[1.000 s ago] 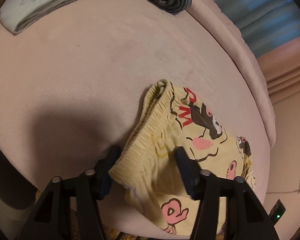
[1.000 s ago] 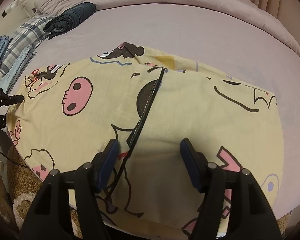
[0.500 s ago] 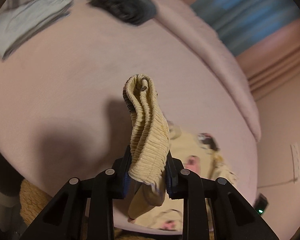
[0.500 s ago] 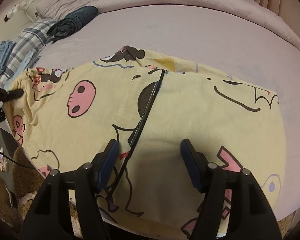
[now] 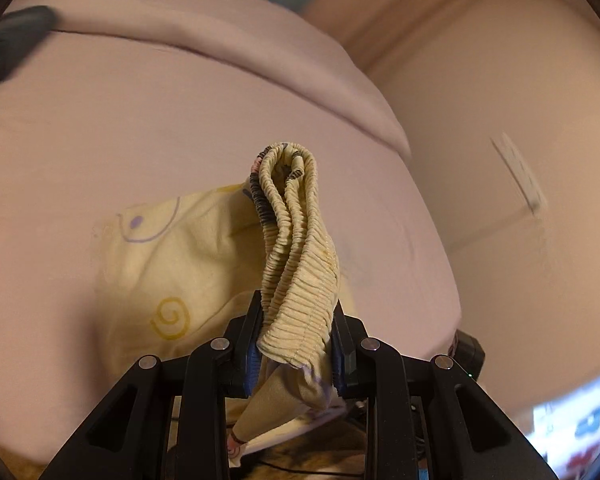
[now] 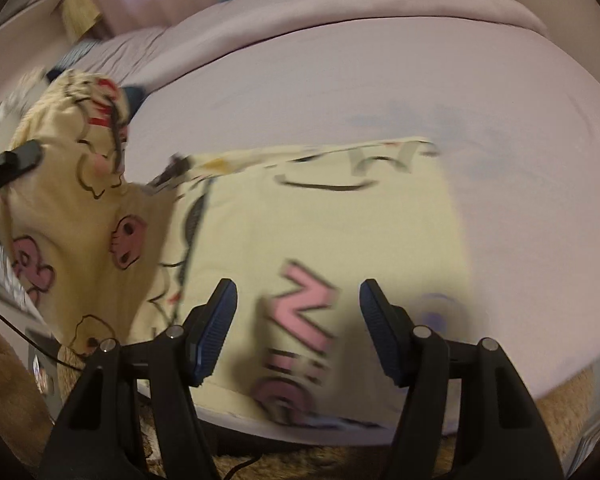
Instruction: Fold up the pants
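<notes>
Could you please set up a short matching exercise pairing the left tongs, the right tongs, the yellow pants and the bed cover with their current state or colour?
Column one:
1. left tongs
2. right tongs
3. yellow pants
4. bed cover

Column two:
a. pale pink, lying under the garment
b. open, nothing between the pads
c. clamped on the gathered elastic waistband
d. one end lifted, the rest flat

Pairs: 1-c, 2-b, 3-d, 4-a

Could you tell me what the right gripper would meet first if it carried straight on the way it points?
The open right gripper would most likely land first on the yellow cartoon-print pants spread on the pale pink bed, near the pink lettering, though depth is uncertain.
</notes>
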Demonstrator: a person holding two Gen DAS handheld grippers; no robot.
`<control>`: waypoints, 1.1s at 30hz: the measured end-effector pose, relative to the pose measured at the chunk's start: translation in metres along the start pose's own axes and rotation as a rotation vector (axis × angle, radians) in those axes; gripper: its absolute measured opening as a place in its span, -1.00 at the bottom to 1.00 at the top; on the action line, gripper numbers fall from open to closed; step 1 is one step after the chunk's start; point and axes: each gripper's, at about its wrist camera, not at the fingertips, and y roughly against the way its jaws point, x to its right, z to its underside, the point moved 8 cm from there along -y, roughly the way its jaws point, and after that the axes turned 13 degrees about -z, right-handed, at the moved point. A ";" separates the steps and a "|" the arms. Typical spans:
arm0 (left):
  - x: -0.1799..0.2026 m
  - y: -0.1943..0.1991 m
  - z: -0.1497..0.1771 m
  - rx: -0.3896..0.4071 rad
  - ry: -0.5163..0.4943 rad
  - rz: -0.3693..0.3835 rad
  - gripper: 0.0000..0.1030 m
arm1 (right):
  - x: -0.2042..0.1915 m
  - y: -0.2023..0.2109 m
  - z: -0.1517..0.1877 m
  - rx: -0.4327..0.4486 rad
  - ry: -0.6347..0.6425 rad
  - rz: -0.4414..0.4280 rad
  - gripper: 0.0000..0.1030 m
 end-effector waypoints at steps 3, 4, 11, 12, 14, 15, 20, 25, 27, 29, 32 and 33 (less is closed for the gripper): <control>0.034 -0.039 0.005 -0.075 -0.075 0.039 -0.50 | 0.022 0.013 0.003 0.018 -0.052 0.032 0.24; 0.042 -0.052 0.011 -0.097 -0.091 0.027 -0.50 | 0.028 0.017 0.005 0.022 -0.068 0.041 0.24; 0.070 -0.116 0.054 -0.329 -0.228 0.060 -0.18 | 0.062 0.035 0.017 0.033 -0.154 0.102 0.27; 0.072 -0.115 0.058 -0.356 -0.221 0.082 -0.14 | 0.063 0.037 0.017 0.036 -0.157 0.108 0.27; 0.071 -0.105 0.055 -0.344 -0.207 0.095 0.03 | 0.069 0.042 0.019 0.043 -0.165 0.116 0.27; 0.070 -0.099 0.049 -0.317 -0.206 0.086 0.04 | 0.069 0.044 0.018 0.048 -0.167 0.115 0.28; 0.032 -0.067 0.035 -0.197 -0.170 -0.016 0.04 | 0.066 0.048 0.010 0.065 -0.155 0.084 0.27; -0.049 -0.034 0.041 -0.105 -0.089 -0.264 0.04 | 0.042 0.039 -0.008 0.055 -0.057 0.079 0.27; -0.066 -0.031 0.047 -0.102 -0.061 -0.318 0.04 | 0.036 0.038 -0.016 0.076 -0.024 0.078 0.27; -0.086 -0.028 0.057 -0.112 -0.024 -0.345 0.04 | 0.028 0.031 -0.022 0.062 0.007 0.045 0.27; -0.108 -0.035 0.077 -0.168 0.025 -0.360 0.04 | 0.022 0.015 -0.029 0.051 0.046 0.037 0.08; -0.108 -0.038 0.085 -0.183 0.042 -0.361 0.04 | 0.022 0.010 -0.029 0.051 0.047 0.055 -0.16</control>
